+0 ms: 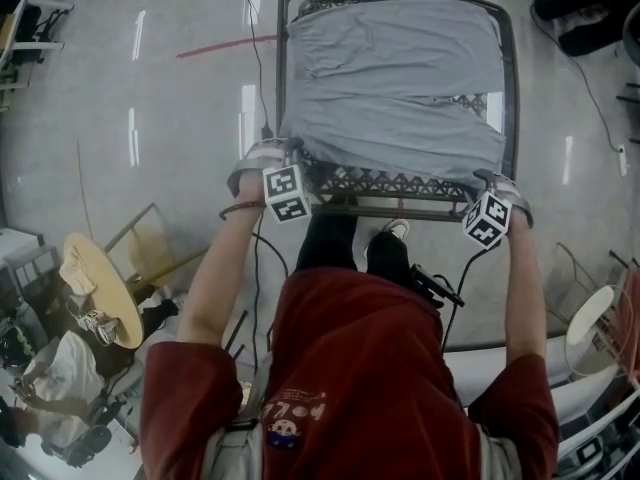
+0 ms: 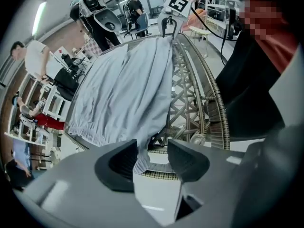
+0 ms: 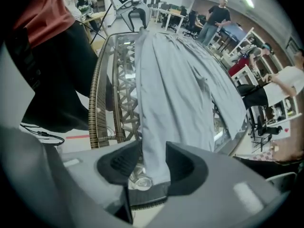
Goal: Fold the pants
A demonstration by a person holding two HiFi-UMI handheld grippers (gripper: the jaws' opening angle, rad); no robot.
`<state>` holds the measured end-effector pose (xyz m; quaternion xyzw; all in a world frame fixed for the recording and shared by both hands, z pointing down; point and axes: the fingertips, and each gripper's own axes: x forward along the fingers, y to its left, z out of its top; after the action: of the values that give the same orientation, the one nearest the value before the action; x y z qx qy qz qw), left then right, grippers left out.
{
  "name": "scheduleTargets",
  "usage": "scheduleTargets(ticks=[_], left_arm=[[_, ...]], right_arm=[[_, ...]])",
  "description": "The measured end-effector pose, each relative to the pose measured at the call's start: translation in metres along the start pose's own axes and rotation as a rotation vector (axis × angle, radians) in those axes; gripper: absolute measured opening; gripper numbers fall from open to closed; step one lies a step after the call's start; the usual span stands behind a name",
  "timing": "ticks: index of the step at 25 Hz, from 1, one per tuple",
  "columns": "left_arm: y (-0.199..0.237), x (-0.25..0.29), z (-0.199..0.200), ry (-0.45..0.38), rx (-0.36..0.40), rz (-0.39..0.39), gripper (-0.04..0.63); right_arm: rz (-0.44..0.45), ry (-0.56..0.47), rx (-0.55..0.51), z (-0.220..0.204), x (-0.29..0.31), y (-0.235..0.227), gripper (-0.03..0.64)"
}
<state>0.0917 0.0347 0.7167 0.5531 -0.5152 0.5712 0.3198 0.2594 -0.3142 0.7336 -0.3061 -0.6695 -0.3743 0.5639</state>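
Light grey pants (image 1: 395,78) lie folded flat on a glass-topped rattan table (image 1: 510,88). My left gripper (image 1: 292,158) stands at the pants' near left corner, my right gripper (image 1: 490,178) at the near right corner, both pointing down. In the left gripper view, the elastic hem (image 2: 141,161) hangs between the jaws of the left gripper (image 2: 152,158), close to one pad, with a gap to the other. In the right gripper view, a strip of the pants (image 3: 175,94) runs between the parted jaws of the right gripper (image 3: 152,163), unpinched. Each view shows the other gripper at the far corner.
The table's rattan lattice (image 2: 187,103) sits under the near edge. My legs and shoes (image 1: 385,248) are close to the table. A round yellow table (image 1: 100,288) stands at the left, a white chair (image 1: 590,328) at the right. People and desks fill the background.
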Motion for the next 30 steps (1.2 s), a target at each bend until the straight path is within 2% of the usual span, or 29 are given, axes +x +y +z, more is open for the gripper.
scheduleTargets(ticks=[3, 5, 8, 9, 22, 30], left_arm=[[0.001, 0.002, -0.003, 0.007, -0.004, 0.007, 0.163], [0.003, 0.004, -0.003, 0.01, -0.023, 0.014, 0.129], [0.005, 0.006, -0.002, 0.016, -0.04, 0.034, 0.057], [0.006, 0.005, -0.002, 0.018, -0.045, 0.041, 0.035], [-0.006, -0.019, -0.006, 0.006, -0.069, 0.115, 0.011], [-0.039, -0.033, -0.009, 0.026, -0.06, 0.116, 0.011]], right_arm=[[0.024, 0.026, 0.001, -0.01, 0.004, 0.001, 0.173], [0.025, 0.027, 0.005, -0.013, 0.004, -0.001, 0.13], [0.0, 0.017, 0.016, -0.015, 0.002, -0.002, 0.015], [-0.003, 0.017, 0.021, -0.015, 0.002, -0.001, 0.005], [-0.094, -0.046, 0.116, -0.024, -0.022, 0.0, 0.003], [-0.058, -0.05, 0.121, -0.04, -0.032, 0.043, 0.003]])
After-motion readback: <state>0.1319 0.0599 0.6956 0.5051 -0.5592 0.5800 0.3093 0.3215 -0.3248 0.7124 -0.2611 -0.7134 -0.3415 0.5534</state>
